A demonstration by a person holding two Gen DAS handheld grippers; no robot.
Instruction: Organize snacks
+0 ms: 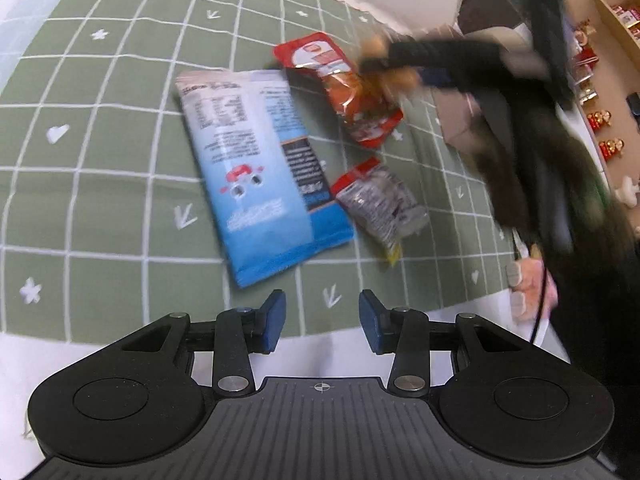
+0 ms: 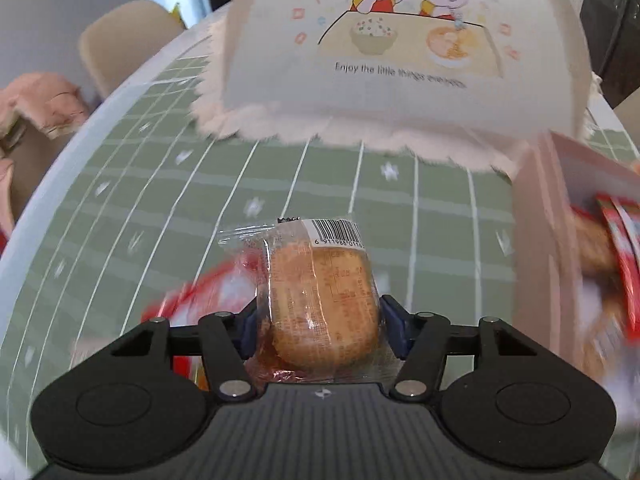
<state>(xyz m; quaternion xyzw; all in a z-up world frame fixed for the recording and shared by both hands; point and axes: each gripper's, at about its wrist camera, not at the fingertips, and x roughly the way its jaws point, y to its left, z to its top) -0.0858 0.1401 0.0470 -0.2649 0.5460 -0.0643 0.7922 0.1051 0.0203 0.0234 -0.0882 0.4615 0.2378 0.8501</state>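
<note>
- The right hand-held gripper (image 2: 318, 330) is clamped on a clear-wrapped round golden biscuit with a barcode label (image 2: 320, 300), its blue pads pressing the wrapper from both sides; the pack sits lifted above the green grid-patterned worktop (image 2: 360, 208)
- At the right edge of the right wrist view stands a pale pink box (image 2: 536, 240) with red-wrapped snacks (image 2: 618, 256) already inside, so I judge that some sorting is done and this biscuit is likely headed there
- Left to sort, in the left wrist view: a large blue-and-white foil bag (image 1: 260, 184), a red-and-orange snack pouch (image 1: 340, 84) and a small silver-and-red packet (image 1: 380, 200), all lying loose on the worktop, close together
- The left hand-held gripper (image 1: 322, 320) hangs empty with its blue pads parted, tilted down near the worktop's edge, just short of the blue bag
- The right one, seen blurred from the left view, angles downward over the red pouch
- A white dome-shaped food cover with a cartoon print (image 2: 400, 60) stands behind, untouched
</note>
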